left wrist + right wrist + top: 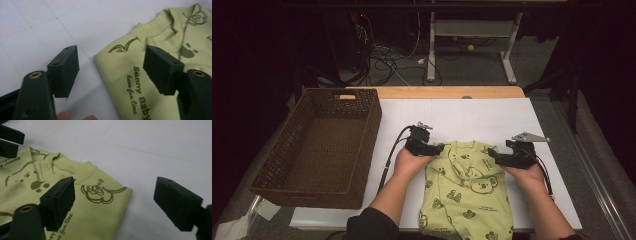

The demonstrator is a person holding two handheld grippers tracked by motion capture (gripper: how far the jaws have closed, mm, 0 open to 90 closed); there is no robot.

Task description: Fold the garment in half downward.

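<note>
The green baby shirt point(467, 195) lies folded on the white table cover point(472, 112), right of the brown wicker basket point(319, 145), its collar pointing away from the person. In the high view the left gripper point(435, 148) sits at the shirt's left shoulder and the right gripper point(493, 154) at its right shoulder, each held in a hand.

In the left gripper view the jaws stand apart and grip nothing; the shirt's shoulder corner point(112, 62) lies between them on the cover.

In the right gripper view the jaws are likewise apart and empty, with the shirt's other shoulder corner point(110, 192) between them. The left gripper shows at the upper left edge.
</note>
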